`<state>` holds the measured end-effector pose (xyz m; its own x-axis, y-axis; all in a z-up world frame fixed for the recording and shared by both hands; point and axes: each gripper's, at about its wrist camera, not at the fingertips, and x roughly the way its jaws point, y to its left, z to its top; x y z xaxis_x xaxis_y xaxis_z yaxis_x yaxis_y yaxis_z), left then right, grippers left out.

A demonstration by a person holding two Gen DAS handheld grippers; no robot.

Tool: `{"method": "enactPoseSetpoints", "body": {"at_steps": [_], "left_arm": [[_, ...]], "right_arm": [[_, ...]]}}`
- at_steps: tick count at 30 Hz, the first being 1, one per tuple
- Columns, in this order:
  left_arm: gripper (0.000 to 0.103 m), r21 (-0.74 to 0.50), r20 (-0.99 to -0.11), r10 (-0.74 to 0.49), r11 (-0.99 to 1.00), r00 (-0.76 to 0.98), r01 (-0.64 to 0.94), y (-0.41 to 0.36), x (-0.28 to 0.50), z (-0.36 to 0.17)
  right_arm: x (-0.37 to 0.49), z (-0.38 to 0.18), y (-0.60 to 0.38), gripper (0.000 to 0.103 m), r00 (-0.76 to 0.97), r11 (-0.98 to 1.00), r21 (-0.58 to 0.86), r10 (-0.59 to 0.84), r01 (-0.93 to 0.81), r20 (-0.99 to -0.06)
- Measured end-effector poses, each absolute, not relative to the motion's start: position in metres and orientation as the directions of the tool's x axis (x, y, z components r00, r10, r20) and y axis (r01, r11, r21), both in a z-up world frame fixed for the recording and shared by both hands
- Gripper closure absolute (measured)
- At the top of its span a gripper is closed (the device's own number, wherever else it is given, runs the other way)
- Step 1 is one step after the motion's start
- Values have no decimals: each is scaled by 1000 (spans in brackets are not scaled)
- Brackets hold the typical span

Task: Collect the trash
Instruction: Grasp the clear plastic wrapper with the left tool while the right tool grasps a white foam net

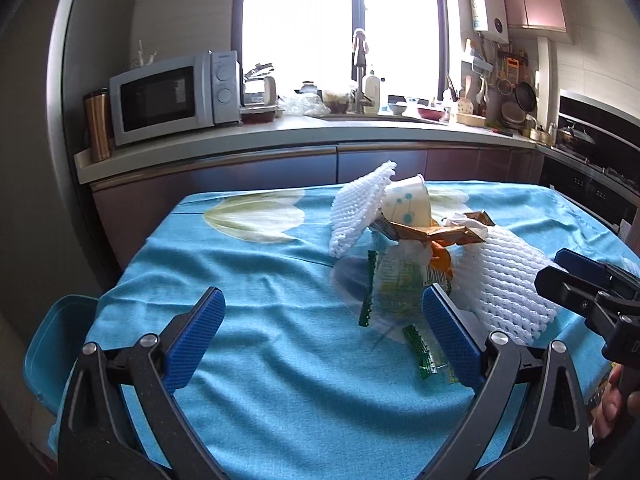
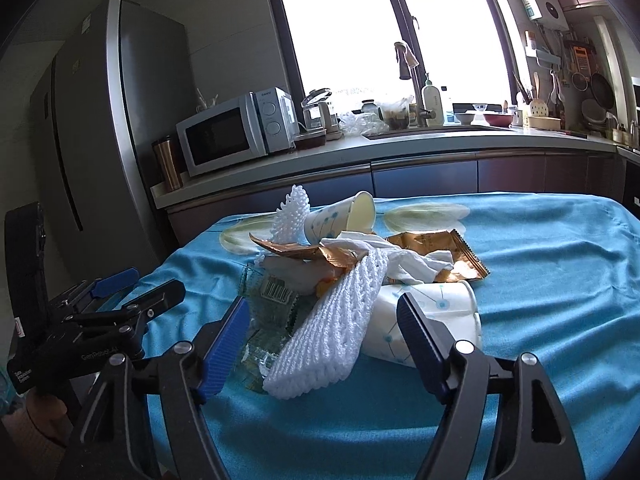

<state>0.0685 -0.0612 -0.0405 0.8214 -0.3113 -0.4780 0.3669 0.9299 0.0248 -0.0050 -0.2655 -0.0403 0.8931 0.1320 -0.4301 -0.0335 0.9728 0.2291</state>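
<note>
While the kitchen counter (image 1: 304,130) curves along the far wall with the microwave (image 1: 168,98) at its left end, I see the table's blue cloth (image 1: 256,280) filling most of both views. On it, right of centre from my left camera, sits the trash pile, all of it heaped together and touching. The near white foam net (image 2: 332,328) is the biggest piece, lying tilted against a tipped paper cup (image 2: 436,320) just to its right. A second foam net (image 1: 356,208) stands up at the far left of the pile, leaning on another paper cup (image 1: 408,204) that lies on its side. Between them I see a gold wrapper (image 2: 436,248) with crumpled white tissue (image 2: 404,260) on top of it. A clear green-printed wrapper (image 1: 396,284) lies flat at the near left edge of the pile.

My left gripper (image 1: 322,336) hangs over the cloth with its jaws wide, the right finger close beside the green-printed wrapper, nothing held. My right gripper (image 2: 324,336) also has its jaws wide, spread either side of the near foam net and the near cup, gripping neither. A blue chair seat (image 1: 52,352) shows at the near left, below the table edge.
</note>
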Motion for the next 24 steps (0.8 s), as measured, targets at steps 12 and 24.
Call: {"method": "enactPoseSetpoints", "body": {"at_steps": [12,24], "left_arm": [[42,-68,-667,-456,825,590,562,-114,129,-70],[102,-212,-678,-532,802,507,559,-106,131,-74]], "right_arm": [[-2,-53,-287,79,869,944,325,201,-49,-452],[-9,-40,-292,92,866,929,353,264,-110,-425]]}}
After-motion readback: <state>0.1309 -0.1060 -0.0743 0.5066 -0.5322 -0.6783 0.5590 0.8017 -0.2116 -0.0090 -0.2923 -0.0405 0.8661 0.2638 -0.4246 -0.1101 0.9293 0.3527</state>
